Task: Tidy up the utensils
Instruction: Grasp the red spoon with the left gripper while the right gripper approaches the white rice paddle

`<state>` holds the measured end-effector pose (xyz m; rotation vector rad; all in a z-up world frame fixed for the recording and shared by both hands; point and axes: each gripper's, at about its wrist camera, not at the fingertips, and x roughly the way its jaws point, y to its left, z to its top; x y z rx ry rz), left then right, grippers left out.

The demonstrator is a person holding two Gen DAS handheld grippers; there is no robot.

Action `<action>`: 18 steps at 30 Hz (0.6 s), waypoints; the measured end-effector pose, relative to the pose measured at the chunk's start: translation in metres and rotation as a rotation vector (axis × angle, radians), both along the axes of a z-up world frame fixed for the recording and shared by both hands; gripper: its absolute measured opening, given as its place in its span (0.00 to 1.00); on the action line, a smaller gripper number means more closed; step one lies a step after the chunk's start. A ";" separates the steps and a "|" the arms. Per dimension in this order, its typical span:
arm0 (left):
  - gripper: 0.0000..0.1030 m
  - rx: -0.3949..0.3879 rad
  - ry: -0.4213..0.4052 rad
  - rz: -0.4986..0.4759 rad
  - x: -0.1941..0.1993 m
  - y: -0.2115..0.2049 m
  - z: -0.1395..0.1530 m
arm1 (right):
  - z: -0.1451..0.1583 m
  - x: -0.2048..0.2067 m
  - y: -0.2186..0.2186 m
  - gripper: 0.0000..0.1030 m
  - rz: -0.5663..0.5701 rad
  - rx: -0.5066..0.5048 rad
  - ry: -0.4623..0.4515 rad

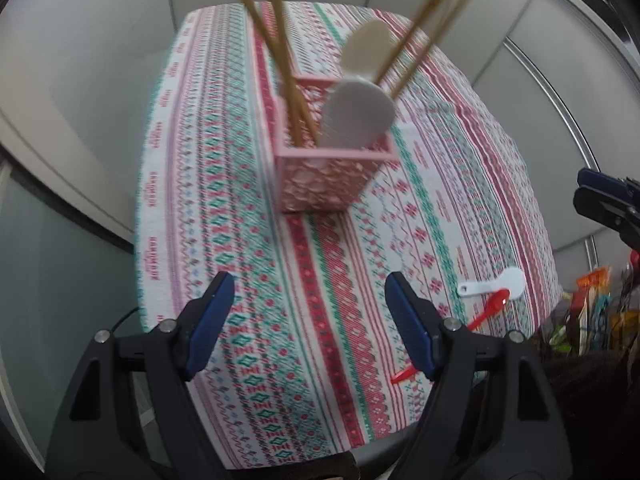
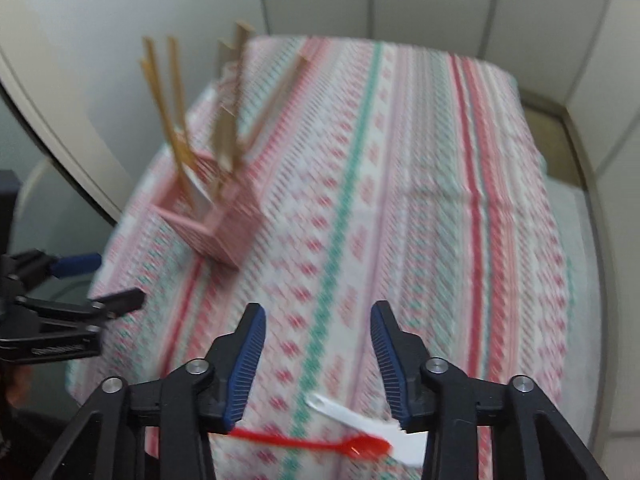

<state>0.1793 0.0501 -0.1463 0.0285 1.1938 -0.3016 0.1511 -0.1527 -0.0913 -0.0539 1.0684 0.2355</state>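
step: fetch loose spoons | red plastic spoon point(image 2: 352, 446) and white measuring spoon point(image 2: 360, 420) lie touching near bench point(image 2: 500, 200) edge, well apart from pink lattice basket point(image 1: 332, 168) holding chopsticks point(image 1: 280, 52) | right gripper point(image 2: 318, 360) jaws half-open, empty, above spoons | left gripper point(image 1: 310, 328) jaws wide, empty | advice: straddle one handle only | writing: cloth lettering unreadable

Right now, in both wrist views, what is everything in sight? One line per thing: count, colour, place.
utensil holder: one, pink lattice, standing on the table toward its far left.
chopsticks: several, tan wood, upright in the holder.
large spoons: two, white, in the holder.
small spoon: one, white, lying near the table's front edge.
red spoon: one, lying beside the white one.
tablecloth: one, pink, green and white patterned, over the table.
left hand-held gripper: open, empty.
right hand-held gripper: open, empty, above the small spoons.
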 end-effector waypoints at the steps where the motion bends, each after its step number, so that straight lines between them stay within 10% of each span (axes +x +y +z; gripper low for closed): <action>1: 0.75 0.009 0.010 -0.025 -0.002 -0.008 -0.003 | -0.006 -0.002 -0.007 0.51 -0.009 -0.008 0.023; 18: 0.75 0.029 0.125 -0.345 -0.033 -0.114 -0.043 | -0.095 -0.020 -0.090 0.66 -0.140 -0.006 0.357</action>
